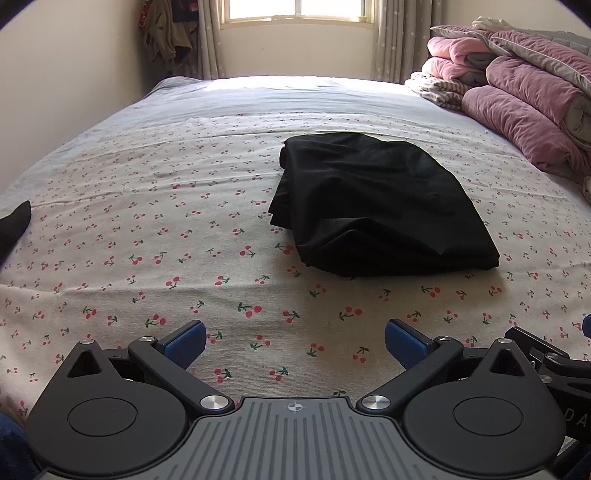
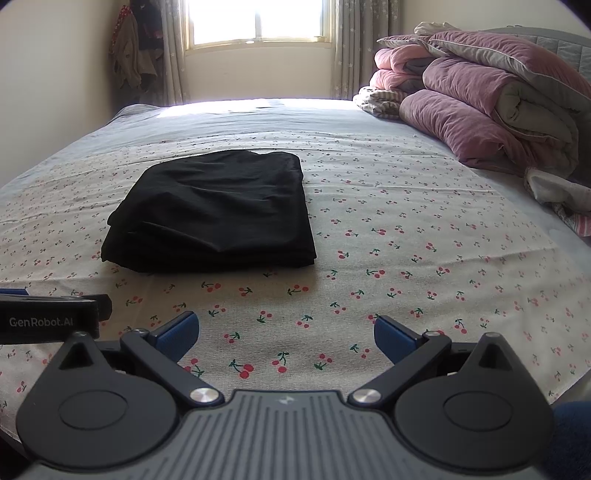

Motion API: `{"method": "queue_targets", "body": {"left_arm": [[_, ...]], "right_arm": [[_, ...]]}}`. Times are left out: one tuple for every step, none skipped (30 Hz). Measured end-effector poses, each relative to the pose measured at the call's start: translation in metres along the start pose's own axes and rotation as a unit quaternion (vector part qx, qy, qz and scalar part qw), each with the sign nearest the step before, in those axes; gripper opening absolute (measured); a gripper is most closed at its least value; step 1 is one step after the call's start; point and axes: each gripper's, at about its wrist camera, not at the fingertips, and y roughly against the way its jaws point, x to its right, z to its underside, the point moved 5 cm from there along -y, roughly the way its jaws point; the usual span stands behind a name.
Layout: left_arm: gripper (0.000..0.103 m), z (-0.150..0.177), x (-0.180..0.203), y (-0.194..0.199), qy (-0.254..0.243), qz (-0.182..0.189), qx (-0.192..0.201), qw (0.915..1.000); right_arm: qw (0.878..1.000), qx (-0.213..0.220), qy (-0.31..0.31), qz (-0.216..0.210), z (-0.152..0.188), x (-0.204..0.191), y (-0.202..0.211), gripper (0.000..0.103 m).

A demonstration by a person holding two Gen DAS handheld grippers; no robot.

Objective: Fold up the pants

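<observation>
Left wrist: folded pants [image 1: 373,206] beyond spread tongs [image 1: 294,341]

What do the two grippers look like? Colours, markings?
Both alike: left gripper and right gripper have black linkage arms with silver pivot bolts, blue finger pads, and a grey ribbed base. White "GenRobot.AI" lettering marks the left one's side.

A home bedroom: a bed [image 1: 147,221] under a cherry-print sheet, folded pink and mauve quilts [image 2: 480,96] stacked far right, a curtained window [image 2: 258,22] beyond, clothes [image 1: 162,33] hanging far left.
</observation>
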Motion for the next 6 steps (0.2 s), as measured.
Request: {"method": "queue_targets", "body": {"left_arm": [[0.103, -0.0002, -0.0006, 0.0003, 0.001, 0.001, 0.001, 1.0], [0.103, -0.0003, -0.0007, 0.0003, 0.002, 0.001, 0.002, 1.0], [0.103, -0.0005, -0.0008, 0.0001, 0.002, 0.001, 0.001, 1.0], [0.103, -0.0002, -0.0007, -0.0001, 0.002, 0.001, 0.0, 1.0], [0.103, 0.0, -0.0008, -0.0005, 0.002, 0.0, -0.001, 1.0], [0.103, 0.0003, -0.0006, -0.0008, 0.002, 0.001, -0.001, 1.0]], "right_arm": [[1.0, 0.0, 0.0, 0.0, 0.0, 0.0, 0.0001, 0.09], [1.0, 0.0, 0.0, 0.0, 0.0, 0.0003, 0.0001, 0.09], [1.0, 0.0, -0.001, 0.001, 0.0, 0.0002, 0.0001, 0.09], [1.0, 0.0, -0.001, 0.001, 0.0001, 0.0004, 0.0001, 0.09], [1.0, 0.001, 0.0, 0.001, 0.0, 0.0004, 0.0001, 0.09], [1.0, 0.0, 0.0, 0.001, 0.0, 0.0005, 0.0001, 0.09]]}}
